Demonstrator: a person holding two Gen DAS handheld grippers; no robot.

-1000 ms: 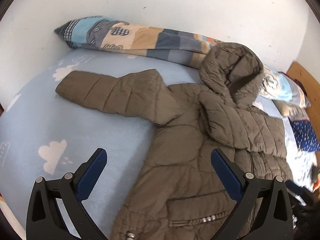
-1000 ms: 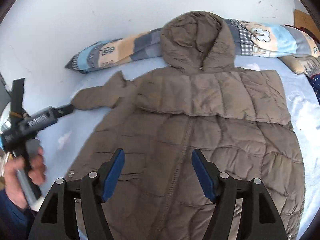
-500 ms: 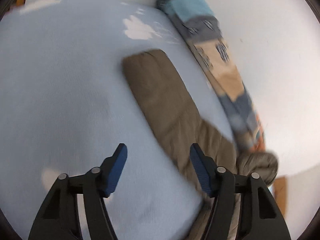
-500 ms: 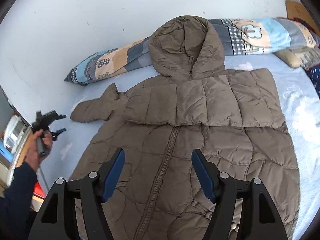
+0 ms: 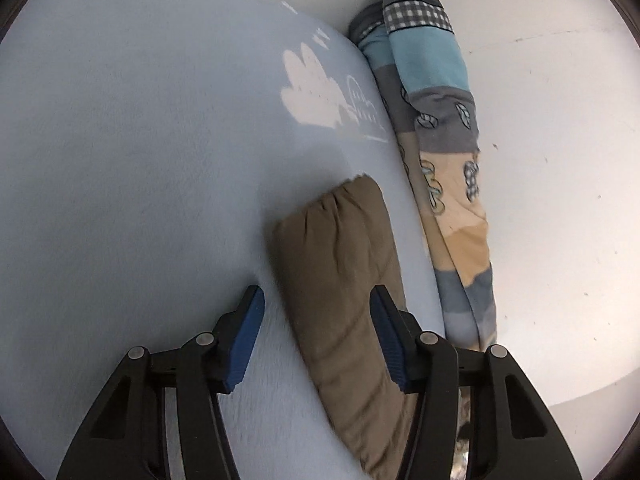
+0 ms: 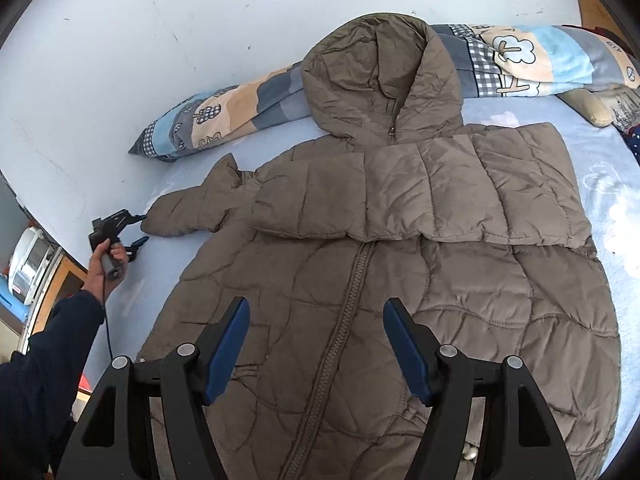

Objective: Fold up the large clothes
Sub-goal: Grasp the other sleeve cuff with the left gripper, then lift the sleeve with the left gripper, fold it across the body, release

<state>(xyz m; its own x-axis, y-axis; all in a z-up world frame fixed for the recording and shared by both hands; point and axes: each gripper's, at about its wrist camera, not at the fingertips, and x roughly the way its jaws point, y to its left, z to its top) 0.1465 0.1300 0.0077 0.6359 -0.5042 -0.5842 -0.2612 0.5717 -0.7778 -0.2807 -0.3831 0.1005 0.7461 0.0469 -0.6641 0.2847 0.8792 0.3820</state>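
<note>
You are in a home bedroom: a bed (image 6: 600, 200) with cloud-print sheet, patchwork pillows (image 6: 224, 120) along a white wall (image 6: 160, 40).

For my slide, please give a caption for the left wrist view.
Left tongs closing around the brown coat sleeve on the blue bed sheet, beside a patchwork pillow.

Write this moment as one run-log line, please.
left hand-held gripper: closing around jacket sleeve | right hand-held gripper: open above jacket | fold: other sleeve done
</note>
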